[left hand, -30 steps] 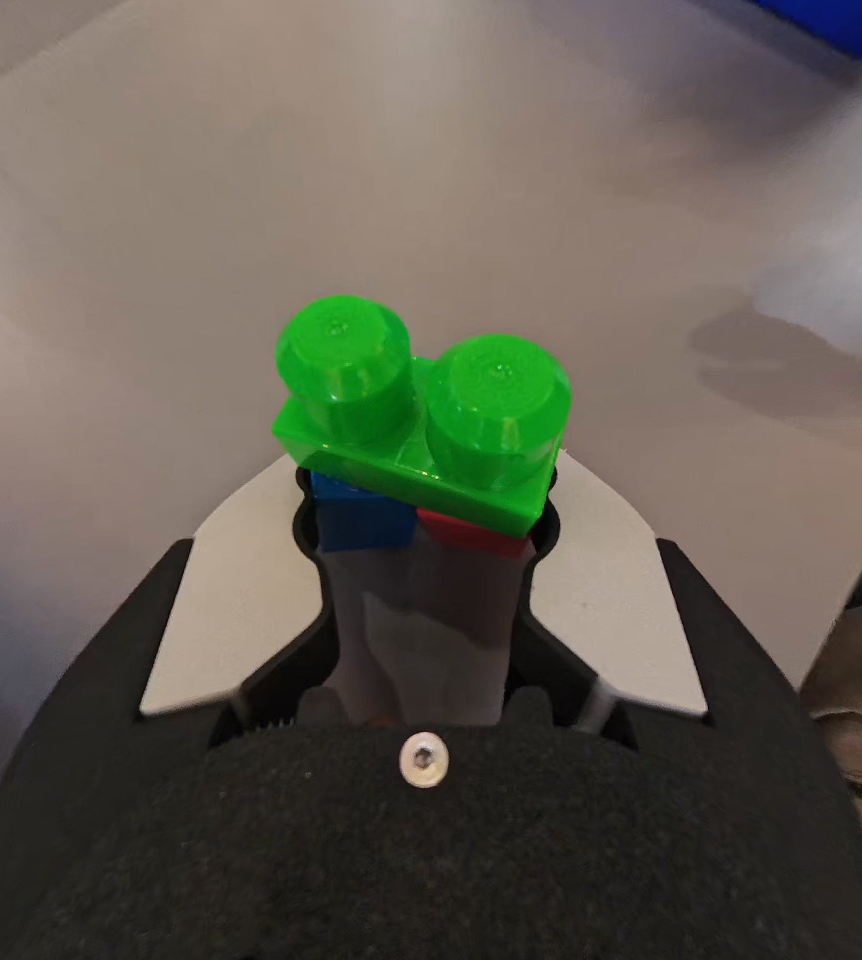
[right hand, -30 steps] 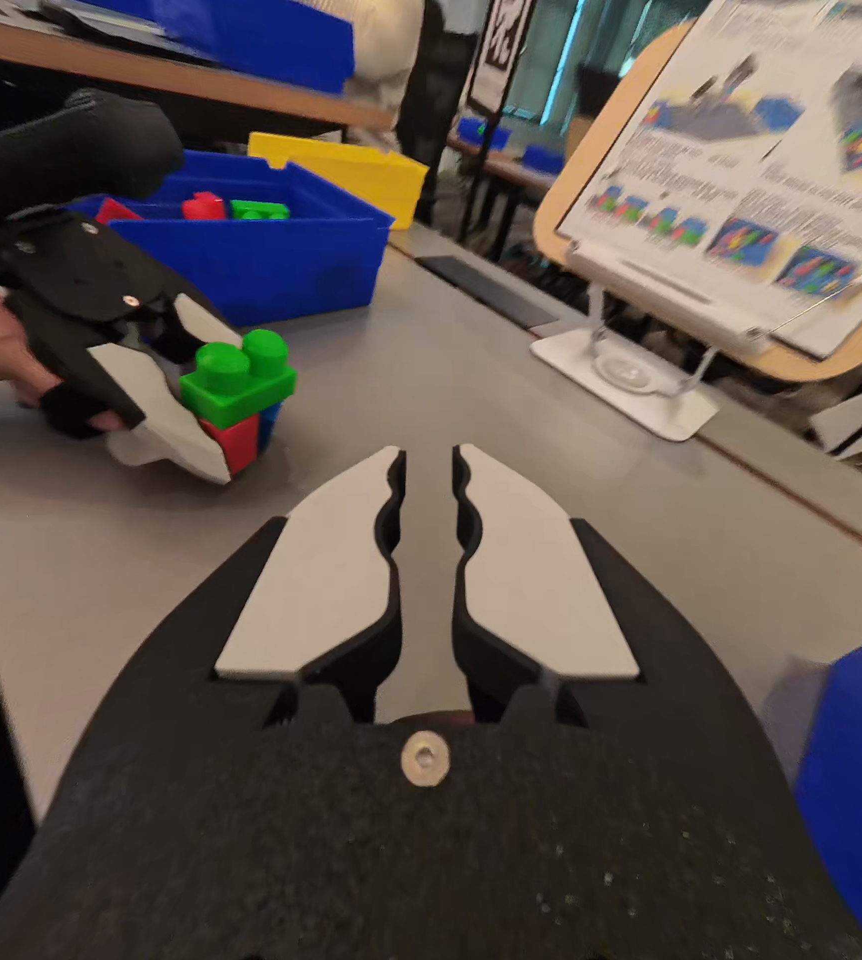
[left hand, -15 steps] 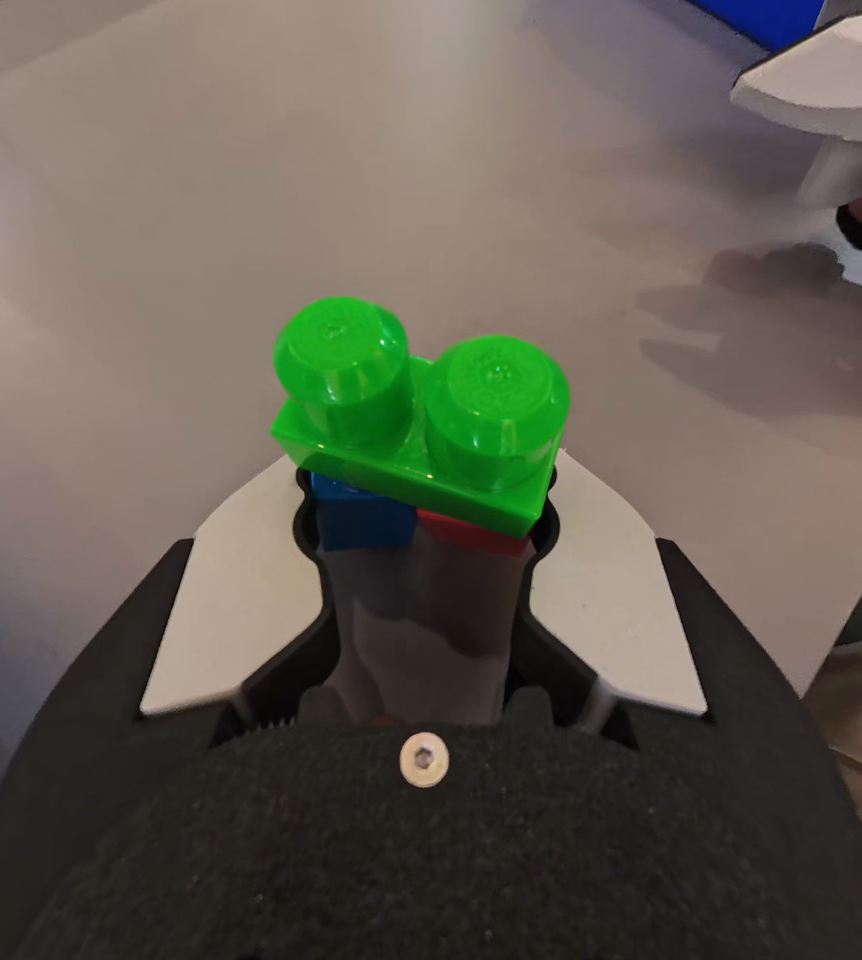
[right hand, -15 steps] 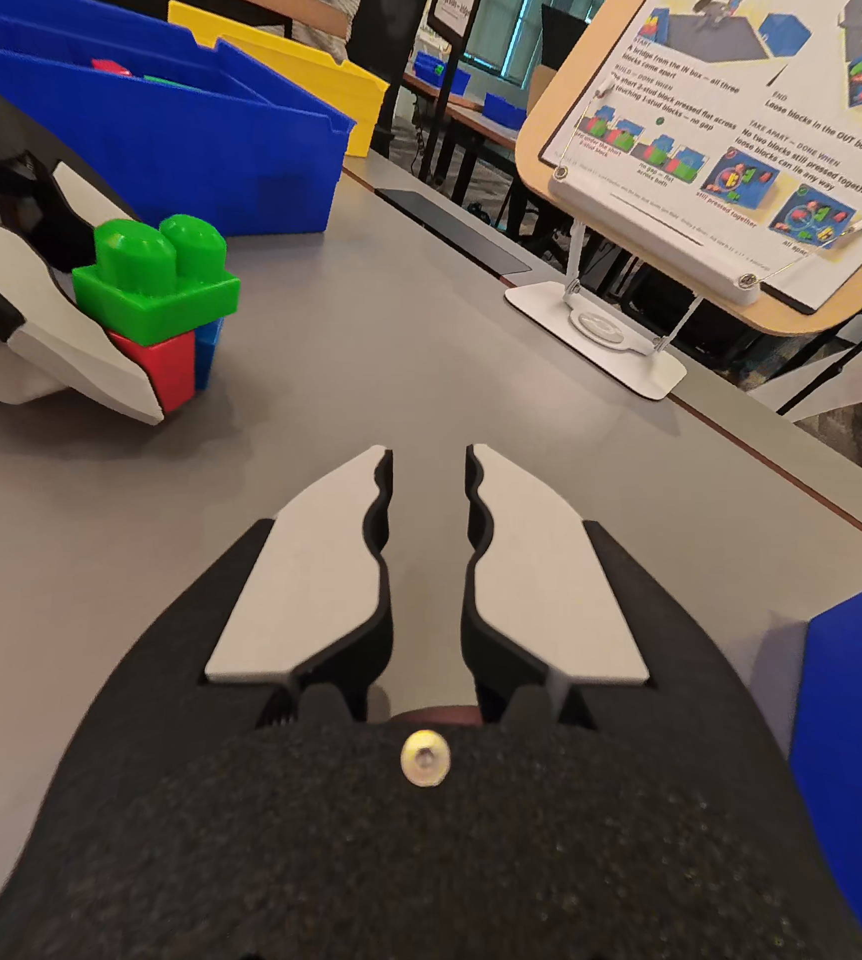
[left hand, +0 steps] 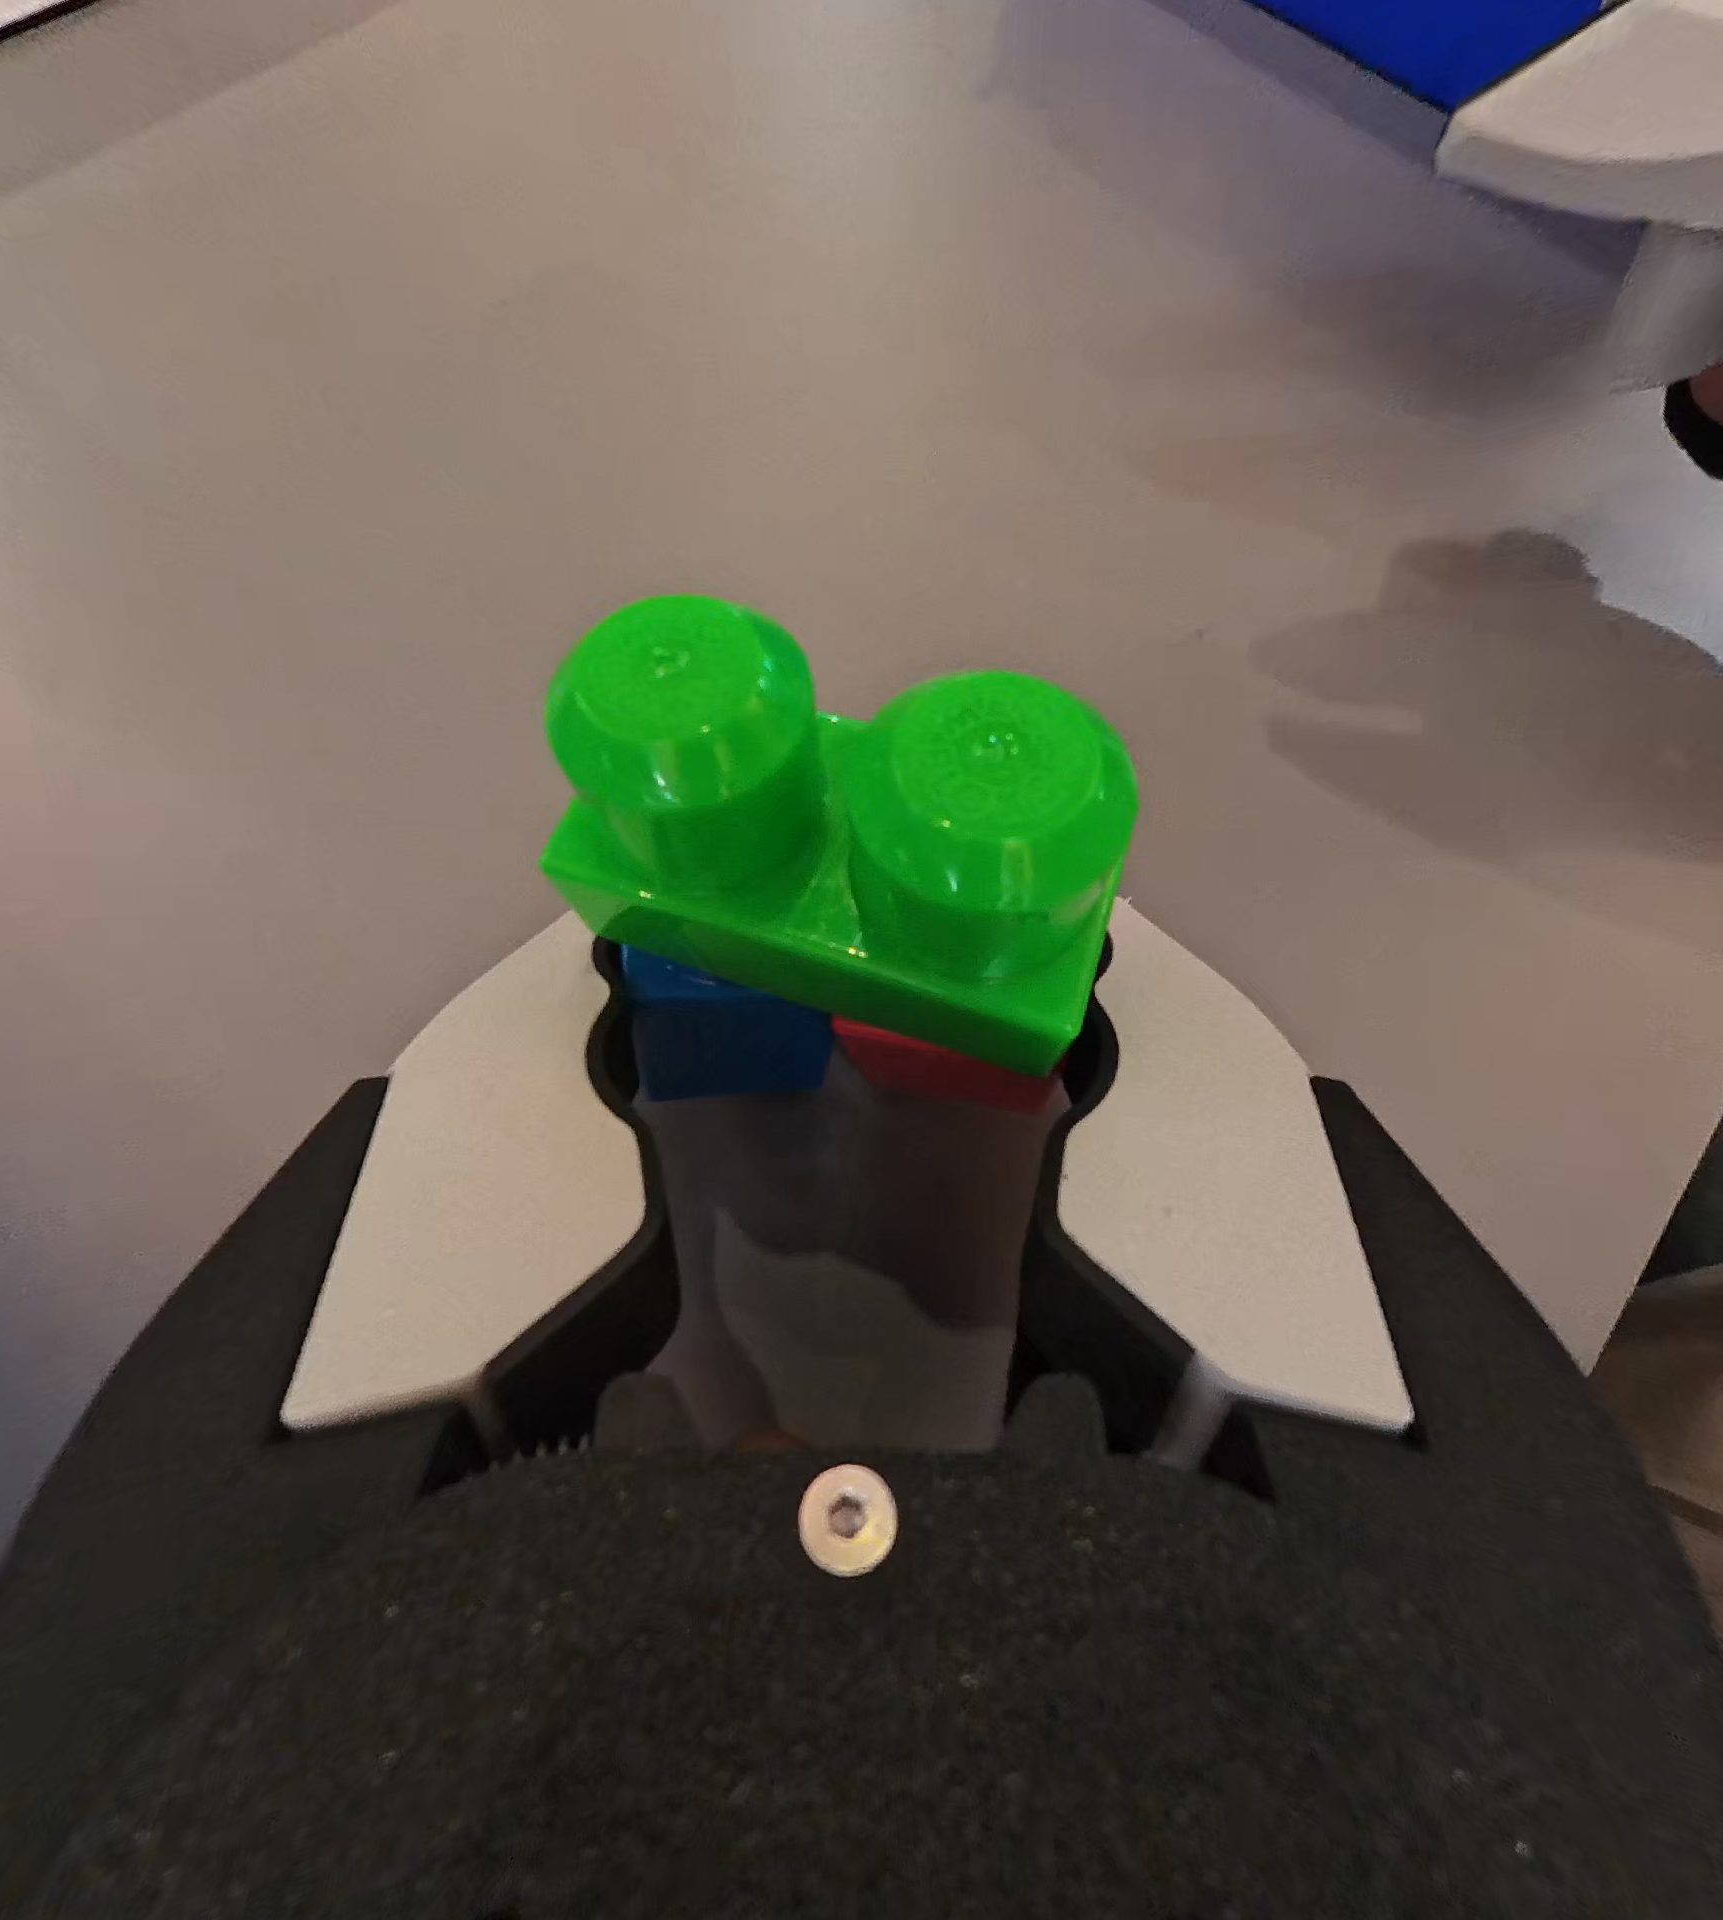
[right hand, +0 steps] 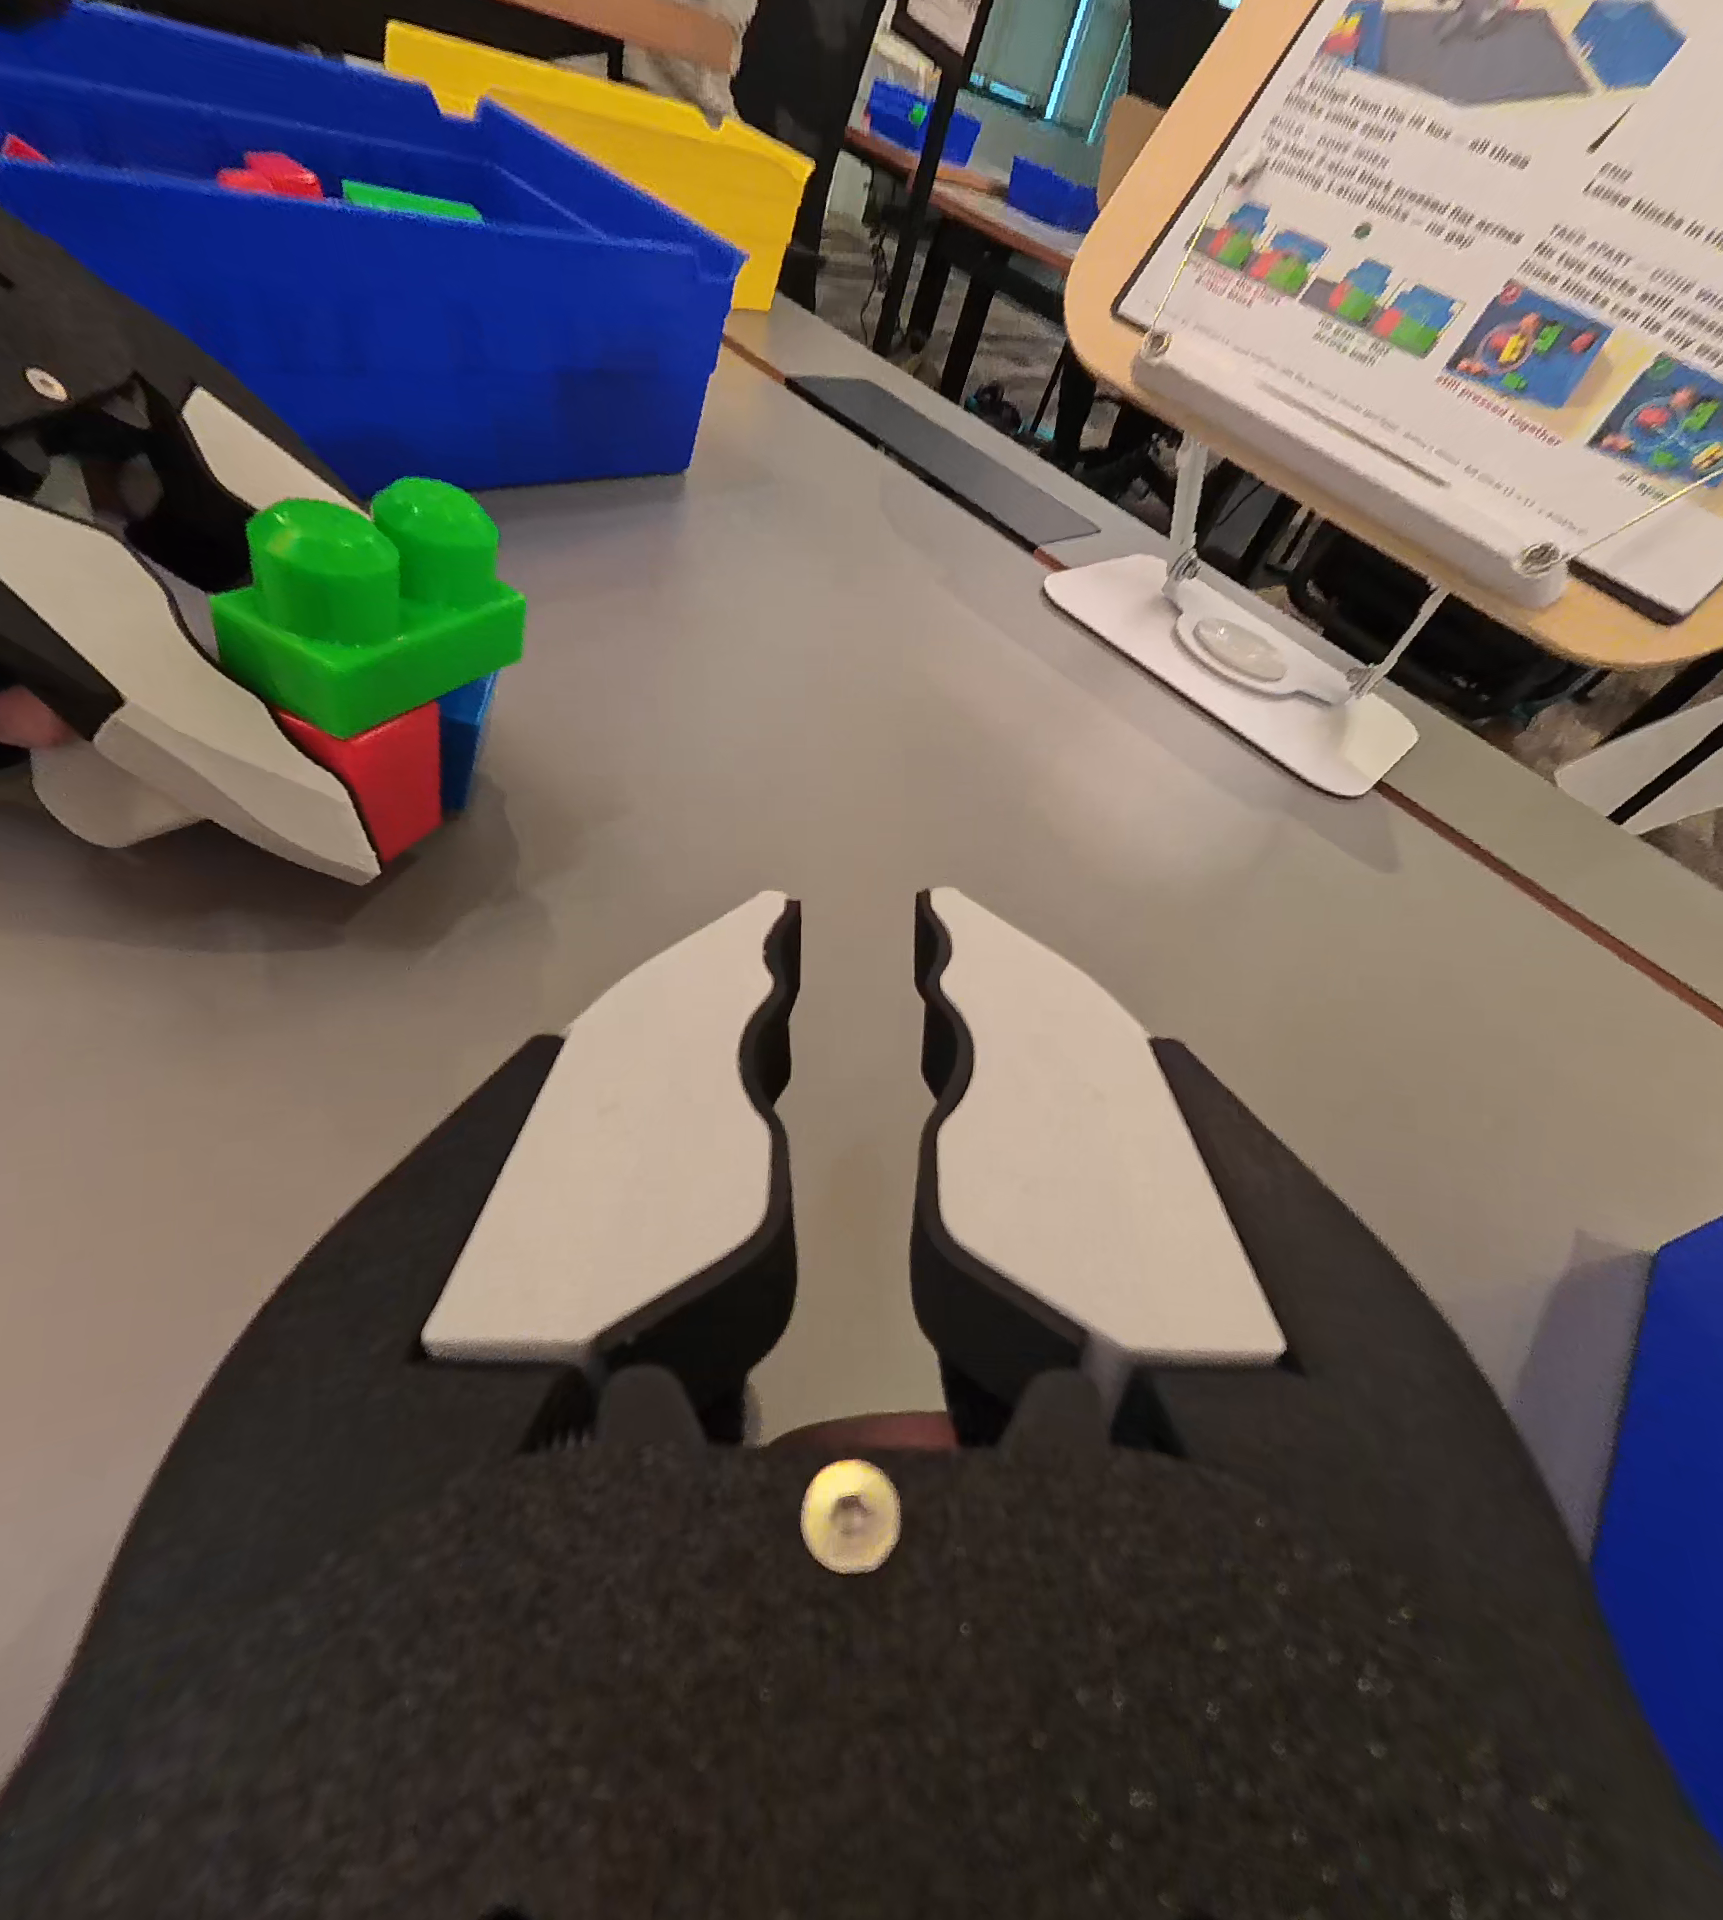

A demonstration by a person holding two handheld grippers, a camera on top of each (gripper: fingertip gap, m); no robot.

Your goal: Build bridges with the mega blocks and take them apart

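A small bridge, a green two-stud block (left hand: 836,810) pressed across a blue block (left hand: 722,1039) and a red block (left hand: 940,1070), sits between the fingers of my left gripper (left hand: 852,935), which is shut on the two lower blocks. In the right wrist view the bridge (right hand: 369,644) is at the left, low at the grey table (right hand: 940,727), with the left gripper's near finger (right hand: 161,665) against the red block (right hand: 389,769). My right gripper (right hand: 855,904) is empty, its jaws a little apart, to the right of the bridge. One of its fingers (left hand: 1646,135) shows top right in the left wrist view.
A blue bin (right hand: 421,343) with loose blocks stands behind the bridge, a yellow bin (right hand: 628,156) behind that. An instruction board on a white stand (right hand: 1459,312) is at the right. Another blue bin (right hand: 1719,1507) is at the near right. The table edge (left hand: 1667,1195) runs close on the left gripper's right.
My right gripper has moved closer to the left gripper and the bridge, and its jaws have parted slightly. The left gripper has stayed shut on the bridge and hardly moved.
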